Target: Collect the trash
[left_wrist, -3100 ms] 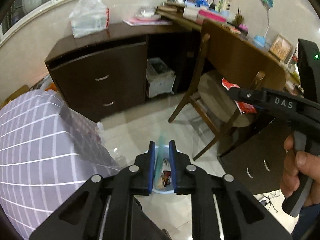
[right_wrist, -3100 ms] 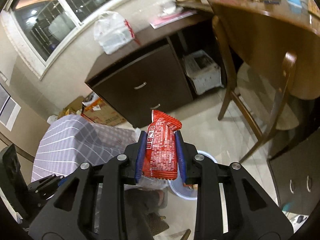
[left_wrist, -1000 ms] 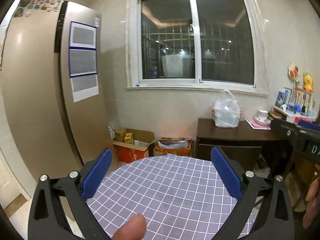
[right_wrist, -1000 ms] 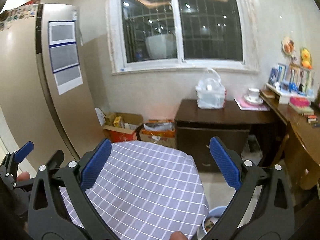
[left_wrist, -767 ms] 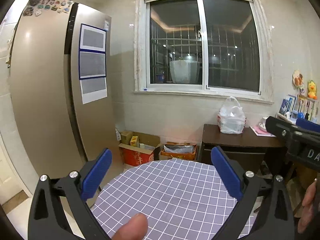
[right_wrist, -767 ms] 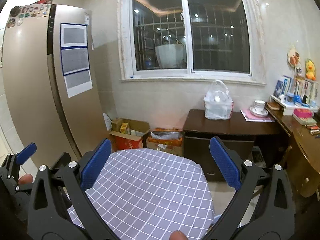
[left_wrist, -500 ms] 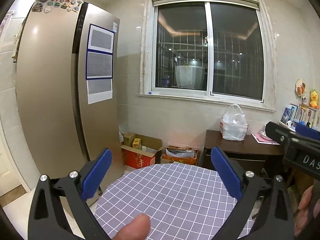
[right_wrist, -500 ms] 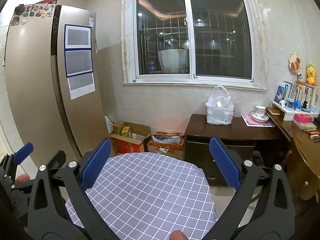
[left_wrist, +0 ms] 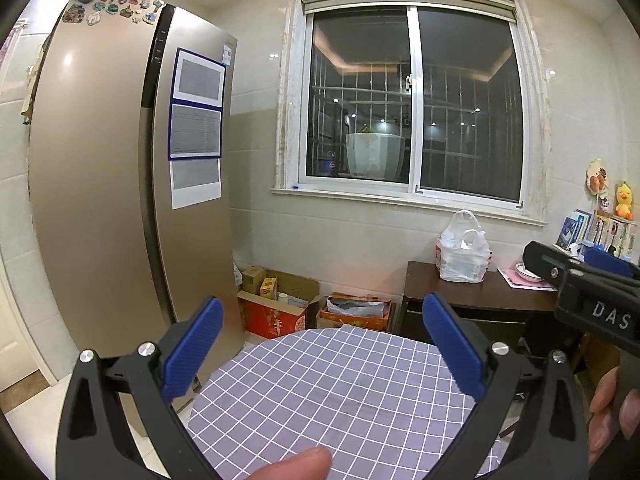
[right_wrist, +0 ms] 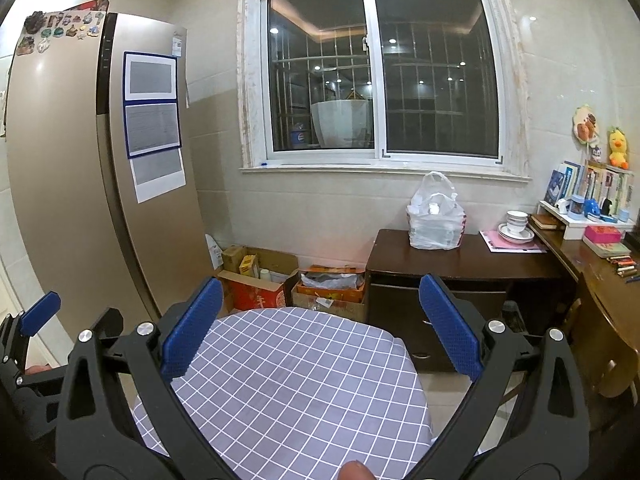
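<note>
The left hand-held gripper (left_wrist: 320, 352) is spread wide with nothing between its blue pads (left_wrist: 192, 346), and the right hand-held gripper (right_wrist: 318, 328) is just as wide and bare. Below and ahead of both lies the round bench (right_wrist: 288, 384) under a grey checked cloth; no trash shows on the part of it in view, and no bin can be seen.

Beyond the far edge of the bench, on the floor against the wall, stand two open cardboard boxes. The red box (right_wrist: 256, 292), ahead and a little left of the right hand-held gripper, holds a yellow carton and a small white bottle. The orange box (right_wrist: 332, 290) just beside it holds crumpled plastic wrapping. Further right, a dark cabinet (right_wrist: 460, 280) carries a knotted white plastic bag (right_wrist: 436, 220), full of something pale that cannot be made out, and near it a stack of bowls (right_wrist: 516, 226). A tall fridge (left_wrist: 120, 200) stands to the left.
</note>
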Available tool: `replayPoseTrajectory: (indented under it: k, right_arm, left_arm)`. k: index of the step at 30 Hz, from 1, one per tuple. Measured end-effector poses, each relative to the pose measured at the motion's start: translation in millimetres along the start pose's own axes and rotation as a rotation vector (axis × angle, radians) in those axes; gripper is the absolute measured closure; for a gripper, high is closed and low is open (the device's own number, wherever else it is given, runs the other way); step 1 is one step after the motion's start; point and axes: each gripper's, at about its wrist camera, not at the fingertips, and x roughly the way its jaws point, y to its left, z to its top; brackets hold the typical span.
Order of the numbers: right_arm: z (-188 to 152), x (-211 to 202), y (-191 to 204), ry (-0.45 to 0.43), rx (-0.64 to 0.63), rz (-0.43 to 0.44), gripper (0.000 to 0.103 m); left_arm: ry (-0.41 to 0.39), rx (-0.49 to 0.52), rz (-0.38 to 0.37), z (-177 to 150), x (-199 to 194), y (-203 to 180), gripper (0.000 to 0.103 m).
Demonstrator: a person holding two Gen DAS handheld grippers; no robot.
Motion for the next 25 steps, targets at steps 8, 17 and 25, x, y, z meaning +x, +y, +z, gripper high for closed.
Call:
replayPoseTrajectory:
  k: [8,17,25]
  right_arm:
    - [0.0,1.6,0.7,0.007,-0.005,0.004,0.006]
    - [-1.0,3.7,0.6,0.012,-0.001,0.005,0.006]
    - [-2.3,5.1,-1.8,0.014,0.005,0.012,0.006]
  left_arm:
    - [0.002,-0.003,-0.013,0.1,0.7,-1.8,0.005]
    - [-0.004,-0.008,-0.020,-1.5,0.6,-1.3,0.005]
    - [0.002,0.007,0.001,1.7,2.7,-2.4,0.005]
